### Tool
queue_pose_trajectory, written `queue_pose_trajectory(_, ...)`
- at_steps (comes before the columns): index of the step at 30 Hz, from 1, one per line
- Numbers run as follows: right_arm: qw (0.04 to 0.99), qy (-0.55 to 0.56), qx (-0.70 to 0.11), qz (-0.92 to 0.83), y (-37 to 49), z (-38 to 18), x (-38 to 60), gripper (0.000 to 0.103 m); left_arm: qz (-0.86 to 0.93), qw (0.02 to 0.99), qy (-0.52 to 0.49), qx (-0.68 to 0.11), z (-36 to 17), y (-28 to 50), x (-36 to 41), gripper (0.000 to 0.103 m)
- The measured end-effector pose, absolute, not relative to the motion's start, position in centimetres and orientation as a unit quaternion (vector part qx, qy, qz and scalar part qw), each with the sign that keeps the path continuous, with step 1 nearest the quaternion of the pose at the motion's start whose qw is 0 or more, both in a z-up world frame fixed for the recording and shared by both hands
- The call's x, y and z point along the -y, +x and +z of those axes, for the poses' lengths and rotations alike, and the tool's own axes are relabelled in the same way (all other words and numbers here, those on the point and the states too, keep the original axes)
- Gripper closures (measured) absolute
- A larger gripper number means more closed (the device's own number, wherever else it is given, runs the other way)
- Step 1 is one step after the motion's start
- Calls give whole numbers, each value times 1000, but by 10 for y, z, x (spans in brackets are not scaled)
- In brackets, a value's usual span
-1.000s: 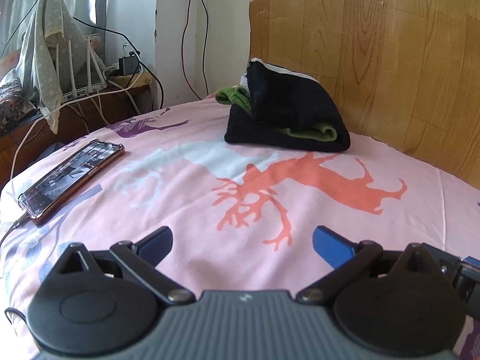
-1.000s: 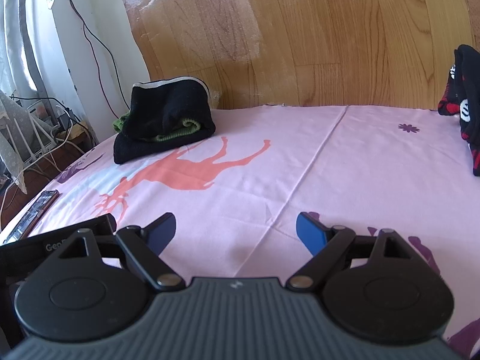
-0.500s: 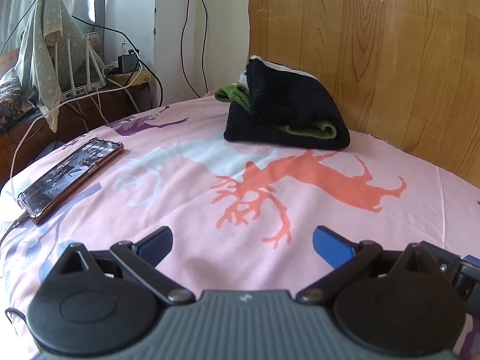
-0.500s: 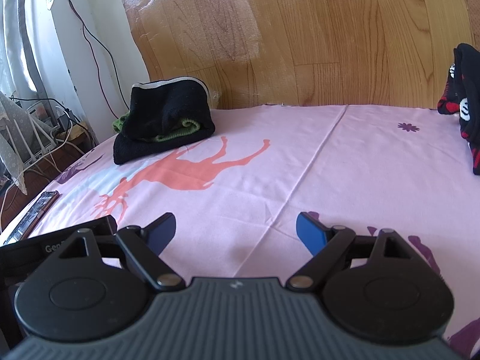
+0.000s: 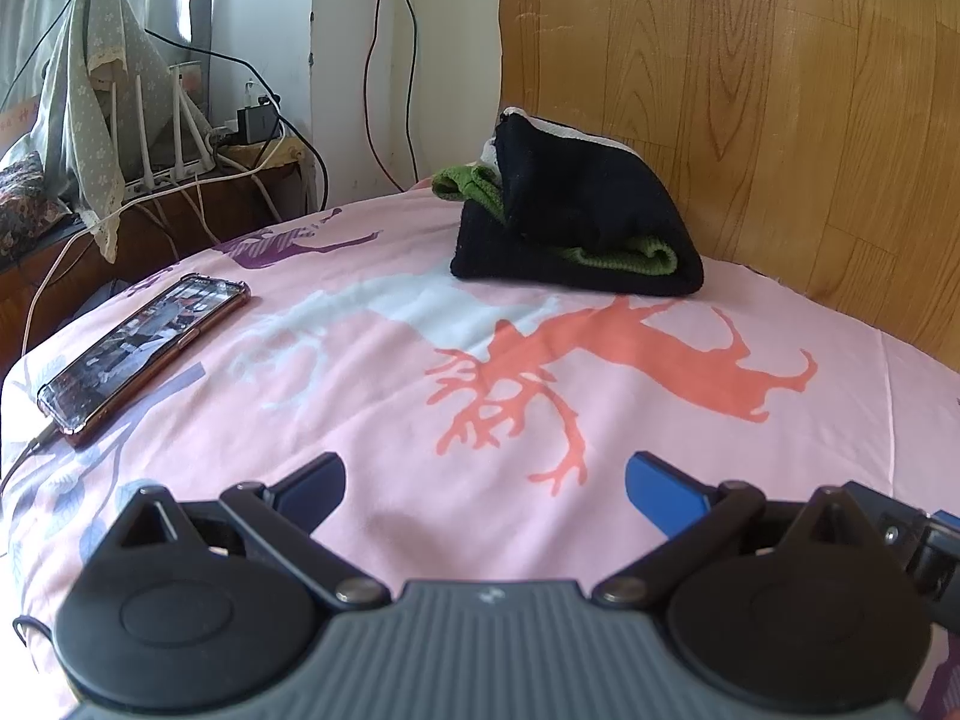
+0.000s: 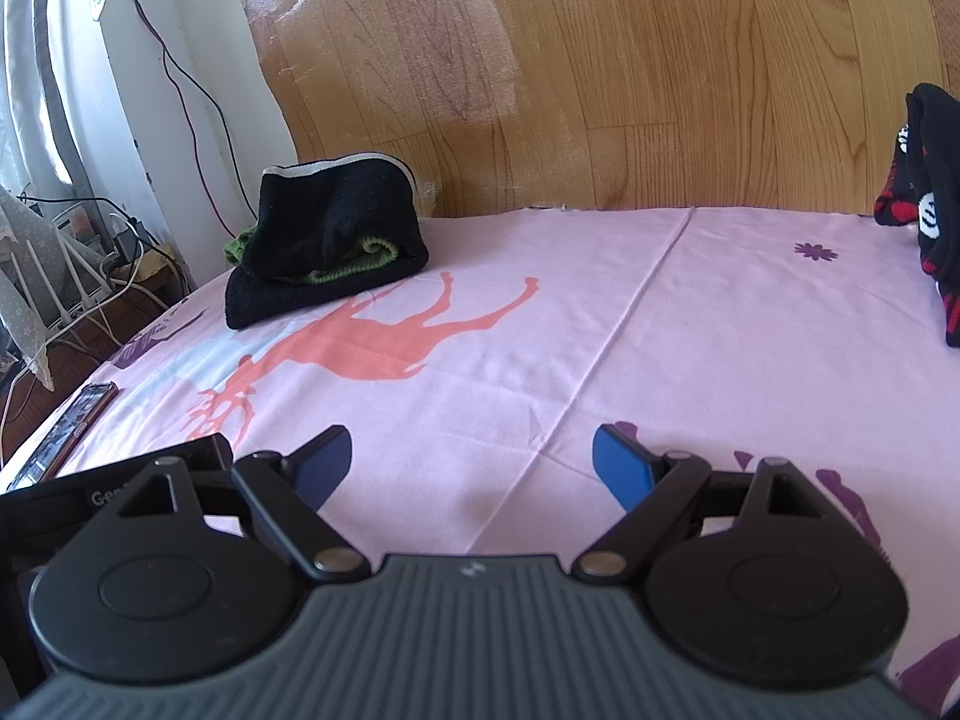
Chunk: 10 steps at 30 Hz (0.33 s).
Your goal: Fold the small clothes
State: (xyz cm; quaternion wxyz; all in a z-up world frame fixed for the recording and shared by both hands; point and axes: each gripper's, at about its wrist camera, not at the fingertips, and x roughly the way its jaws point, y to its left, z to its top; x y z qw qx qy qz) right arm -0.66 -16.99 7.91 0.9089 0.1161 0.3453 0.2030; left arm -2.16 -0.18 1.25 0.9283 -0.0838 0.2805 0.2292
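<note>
Both tongs, left tongs (image 5: 485,477) and right tongs (image 6: 471,459), gape wide, holding nothing. Upper middle, the soft black-and-green knitted clothes pile (image 5: 576,234) looks light and floppy; pinch a loose edge.

A pink bedsheet printed with coral, pale blue and purple deer (image 5: 600,396) covers a bed, and a crease runs across it in the right wrist view (image 6: 600,360). A smartphone in a reddish-brown case (image 5: 144,348) lies flat near the sheet's left edge, screen lit, a cable at its near end. Behind the bed stands a wood-grain panel (image 6: 600,90). Left of it, a white router with 4 antennas (image 5: 162,138) sits half under a dotted grey-green cloth (image 5: 90,96), among tangled cables.
</note>
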Motion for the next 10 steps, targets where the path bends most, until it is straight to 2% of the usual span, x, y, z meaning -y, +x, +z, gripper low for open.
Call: queue_pose_trajectory(10,908,116,-346,204,-6,79,171,14,207,933,-84,-282,13,-20,1,0)
